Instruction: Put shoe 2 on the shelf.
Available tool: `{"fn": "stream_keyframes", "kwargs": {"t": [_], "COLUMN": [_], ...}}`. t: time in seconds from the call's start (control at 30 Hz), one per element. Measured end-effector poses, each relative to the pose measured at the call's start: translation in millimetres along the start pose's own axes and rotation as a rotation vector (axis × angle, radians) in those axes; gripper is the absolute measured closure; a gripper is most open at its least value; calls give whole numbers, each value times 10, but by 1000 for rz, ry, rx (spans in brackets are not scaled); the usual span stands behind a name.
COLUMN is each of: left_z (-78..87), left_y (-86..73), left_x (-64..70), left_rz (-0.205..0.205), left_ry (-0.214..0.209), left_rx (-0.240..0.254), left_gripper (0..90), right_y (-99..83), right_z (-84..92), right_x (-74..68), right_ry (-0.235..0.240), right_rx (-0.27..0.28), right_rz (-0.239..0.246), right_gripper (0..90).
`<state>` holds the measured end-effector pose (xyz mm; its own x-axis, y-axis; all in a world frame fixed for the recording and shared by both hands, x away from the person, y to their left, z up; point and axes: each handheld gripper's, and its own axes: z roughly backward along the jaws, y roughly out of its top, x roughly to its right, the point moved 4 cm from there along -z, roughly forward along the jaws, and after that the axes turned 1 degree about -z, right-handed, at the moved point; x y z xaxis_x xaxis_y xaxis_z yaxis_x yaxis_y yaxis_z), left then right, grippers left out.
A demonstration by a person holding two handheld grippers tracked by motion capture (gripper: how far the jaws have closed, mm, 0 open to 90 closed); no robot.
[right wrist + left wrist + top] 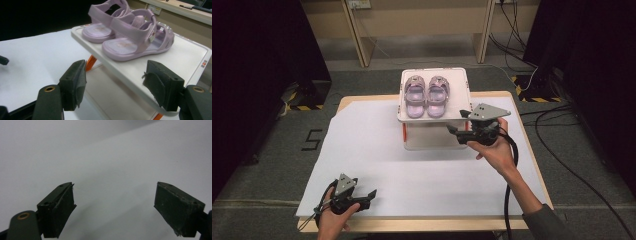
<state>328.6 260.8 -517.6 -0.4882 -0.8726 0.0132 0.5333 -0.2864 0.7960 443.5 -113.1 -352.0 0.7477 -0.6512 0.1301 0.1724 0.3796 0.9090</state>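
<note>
Two small lilac sandals [426,96] stand side by side on the flat white lid [461,86] of a white box with orange latches [404,132] at the back of the table. My right gripper [458,132] is open just off the lid's near right corner, nothing between its fingers. In the right gripper view the sandals [130,37] sit close ahead on the lid [160,62], and that gripper [115,83] has its jaws wide apart. My left gripper [368,196] rests open near the table's front left edge. In the left gripper view it [115,207] faces bare white sheet.
A white sheet [377,150] covers the wooden table [532,150]. Cables [562,150] lie on the grey floor at right. Wooden furniture legs [357,35] stand behind the table, and black-and-yellow striped tape [304,107] marks the floor at left.
</note>
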Motion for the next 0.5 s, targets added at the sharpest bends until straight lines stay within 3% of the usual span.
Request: {"fn": "stream_keyframes", "kwargs": {"t": [0.5], "left_z": [-7], "left_y": [-2], "left_x": [5], "left_rz": [0], "left_ry": [0], "left_rx": [2], "left_gripper": [156], "right_y": [-380], "right_z": [72], "right_x": [-312], "right_ry": [59], "right_rx": [-9], "right_rz": [-16], "right_gripper": [336]}}
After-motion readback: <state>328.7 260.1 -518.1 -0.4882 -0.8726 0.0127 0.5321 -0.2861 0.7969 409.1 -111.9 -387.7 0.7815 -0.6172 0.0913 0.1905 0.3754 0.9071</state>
